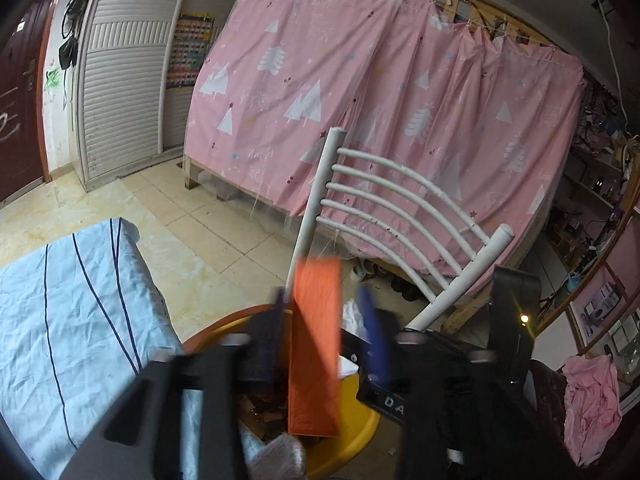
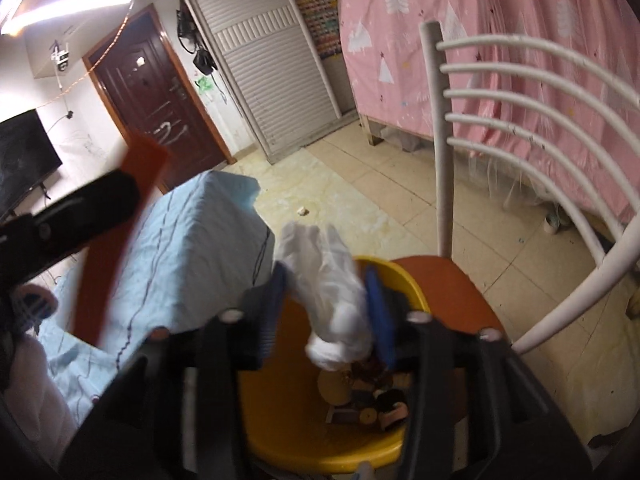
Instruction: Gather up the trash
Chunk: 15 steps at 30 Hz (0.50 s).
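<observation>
room: tiled floor (image 2: pixel 360 184), pink tree-print curtain (image 1: pixel 360 100) over a wooden bed frame, scribbled dark red door (image 2: pixel 152 92)
left gripper (image 1: pixel 326 312): fingers pinched on an orange strip (image 1: pixel 316 352) that stands upright over the yellow basin (image 1: pixel 356 436)
right gripper (image 2: pixel 326 292): fingers clamped on a crumpled white tissue (image 2: pixel 324 280), held above the basin
basin: sits on the orange seat of a white chair (image 2: pixel 520 120), next to a light blue sheet (image 1: pixel 60 320)
writing: only "DA" on a black part, rest cut off
hard to tell: scraps inside the basin, too blurry
</observation>
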Each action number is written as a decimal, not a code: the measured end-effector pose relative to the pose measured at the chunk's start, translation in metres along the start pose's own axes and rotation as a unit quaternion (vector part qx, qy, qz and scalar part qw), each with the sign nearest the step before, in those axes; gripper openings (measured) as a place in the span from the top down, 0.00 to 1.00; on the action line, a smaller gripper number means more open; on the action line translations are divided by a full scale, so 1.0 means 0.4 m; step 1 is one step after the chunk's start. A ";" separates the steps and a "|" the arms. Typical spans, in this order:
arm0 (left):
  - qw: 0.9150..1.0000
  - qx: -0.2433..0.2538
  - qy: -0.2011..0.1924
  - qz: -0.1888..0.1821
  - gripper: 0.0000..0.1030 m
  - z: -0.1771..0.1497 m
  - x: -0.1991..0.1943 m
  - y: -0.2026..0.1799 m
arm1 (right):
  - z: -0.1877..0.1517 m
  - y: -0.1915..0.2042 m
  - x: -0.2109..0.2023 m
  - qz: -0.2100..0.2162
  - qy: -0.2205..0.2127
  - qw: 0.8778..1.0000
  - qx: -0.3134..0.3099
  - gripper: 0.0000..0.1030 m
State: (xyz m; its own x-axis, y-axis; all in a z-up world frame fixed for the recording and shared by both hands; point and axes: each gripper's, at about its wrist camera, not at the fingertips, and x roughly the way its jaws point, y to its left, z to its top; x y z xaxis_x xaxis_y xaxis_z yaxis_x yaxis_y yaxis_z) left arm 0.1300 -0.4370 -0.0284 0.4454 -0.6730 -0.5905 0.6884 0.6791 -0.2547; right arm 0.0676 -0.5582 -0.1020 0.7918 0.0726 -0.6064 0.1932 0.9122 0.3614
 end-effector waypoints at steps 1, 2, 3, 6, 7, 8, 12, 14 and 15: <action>1.000 -0.001 0.000 0.002 0.40 -0.001 0.002 0.002 | 0.001 0.001 0.001 -0.001 0.001 1.000 0.001 0.52; 1.000 -0.003 0.000 0.007 0.39 -0.006 -0.002 0.009 | 0.000 0.001 0.001 -0.001 0.001 1.000 0.002 0.52; 1.000 -0.005 0.001 0.008 0.39 -0.006 -0.003 0.012 | 0.000 0.000 0.000 -0.001 0.001 1.000 0.004 0.50; 1.000 -0.012 -0.001 0.013 0.39 -0.008 -0.021 0.026 | 0.002 0.007 -0.005 0.005 -0.001 1.000 0.007 0.45; 1.000 -0.013 -0.004 0.014 0.39 -0.009 -0.030 0.032 | 0.000 0.013 -0.007 0.007 -0.002 1.000 0.006 0.40; 1.000 -0.014 -0.006 0.016 0.39 -0.012 -0.039 0.036 | 0.000 0.019 -0.008 0.010 -0.003 1.000 0.005 0.38; 0.999 -0.025 -0.023 0.024 0.37 -0.016 -0.093 0.062 | -0.002 0.052 -0.020 0.025 -0.006 1.000 -0.001 0.17; 0.999 -0.030 -0.031 0.032 0.36 -0.020 -0.120 0.075 | -0.003 0.077 -0.029 0.029 -0.010 1.000 -0.005 0.11; 0.998 -0.034 -0.037 0.036 0.35 -0.024 -0.139 0.086 | -0.002 0.090 -0.033 0.032 -0.013 0.999 -0.009 0.09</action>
State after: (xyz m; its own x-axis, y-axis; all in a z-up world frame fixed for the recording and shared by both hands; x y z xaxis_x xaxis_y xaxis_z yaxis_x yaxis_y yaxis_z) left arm 0.1232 -0.3734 -0.0116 0.5349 -0.6405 -0.5510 0.6139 0.7427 -0.2674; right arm 0.0636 -0.5258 -0.0817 0.8169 0.1215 -0.5638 0.1313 0.9127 0.3870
